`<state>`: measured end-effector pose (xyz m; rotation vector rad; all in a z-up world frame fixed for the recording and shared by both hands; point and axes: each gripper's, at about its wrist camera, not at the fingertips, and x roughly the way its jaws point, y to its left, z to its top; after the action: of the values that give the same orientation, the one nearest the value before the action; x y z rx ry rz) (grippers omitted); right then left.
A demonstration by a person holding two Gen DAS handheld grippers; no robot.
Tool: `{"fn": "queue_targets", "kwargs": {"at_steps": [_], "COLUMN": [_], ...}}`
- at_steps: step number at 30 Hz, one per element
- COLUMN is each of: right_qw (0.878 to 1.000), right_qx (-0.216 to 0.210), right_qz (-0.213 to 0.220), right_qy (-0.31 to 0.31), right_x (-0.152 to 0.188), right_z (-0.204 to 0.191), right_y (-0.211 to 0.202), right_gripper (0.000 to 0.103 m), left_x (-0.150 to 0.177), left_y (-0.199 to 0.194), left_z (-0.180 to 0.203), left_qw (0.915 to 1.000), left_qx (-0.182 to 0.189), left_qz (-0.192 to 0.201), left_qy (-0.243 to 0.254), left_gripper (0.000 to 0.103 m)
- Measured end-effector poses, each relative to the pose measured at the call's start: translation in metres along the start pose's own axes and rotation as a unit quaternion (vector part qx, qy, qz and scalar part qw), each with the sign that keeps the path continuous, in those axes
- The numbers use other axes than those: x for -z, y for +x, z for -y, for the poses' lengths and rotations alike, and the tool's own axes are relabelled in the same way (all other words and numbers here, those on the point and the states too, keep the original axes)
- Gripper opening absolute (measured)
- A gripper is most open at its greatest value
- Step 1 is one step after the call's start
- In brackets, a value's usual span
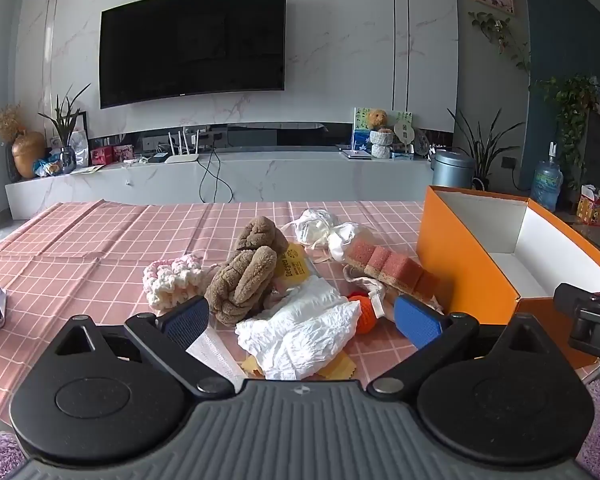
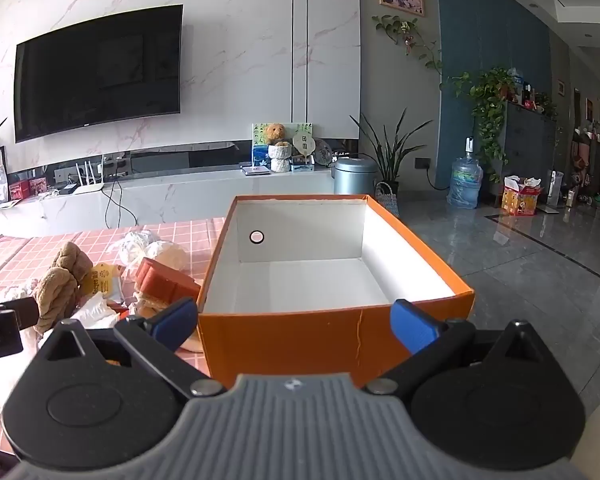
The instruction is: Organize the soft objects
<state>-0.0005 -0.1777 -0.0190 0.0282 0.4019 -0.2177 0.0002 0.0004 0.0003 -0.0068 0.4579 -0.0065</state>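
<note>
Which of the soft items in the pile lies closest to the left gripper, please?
The crumpled white cloth: it lies right between the open left gripper fingers, nearer than the brown plush and sponge behind.

The surface (image 1: 80, 248) is covered in matt pink checked cloth, creased along its fold lines. On it, the brown towel (image 1: 246, 272) is plush, fuzzy fabric twisted into a knot; the pink-and-white piece (image 1: 172, 280) beside it looks like chunky knitted yarn. The white crumpled item (image 1: 300, 330) near the front edge is thin, wrinkled, papery fabric. The sponge (image 1: 384, 262) is coarse, porous, reddish foam on a rougher speckled backing. The small orange ball (image 1: 364, 312) looks crocheted. The box (image 2: 328, 336) at the right edge is smooth orange cardboard outside, matt white inside. Both tongs, left (image 1: 302, 320) and right (image 2: 294, 322), are matt black plastic with textured blue pads (image 1: 418, 320).
</note>
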Motion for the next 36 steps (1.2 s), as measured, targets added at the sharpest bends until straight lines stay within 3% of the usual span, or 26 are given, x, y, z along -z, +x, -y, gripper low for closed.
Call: {"fn": "queue_targets", "kwargs": {"at_steps": [36], "right_qw": [1.000], "right_qx": [-0.001], "right_qz": [0.000], "right_qy": [-0.002], "right_x": [0.0014], "right_z": [-0.0001], "right_y": [-0.0004], "right_gripper": [0.101], "left_x": [0.0049], "left_y": [0.0027], "left_z": [0.0012], "left_qw": [1.0000], "left_qx": [0.001], "left_qz": [-0.006], "left_qy": [0.003], "left_gripper": [0.103]}}
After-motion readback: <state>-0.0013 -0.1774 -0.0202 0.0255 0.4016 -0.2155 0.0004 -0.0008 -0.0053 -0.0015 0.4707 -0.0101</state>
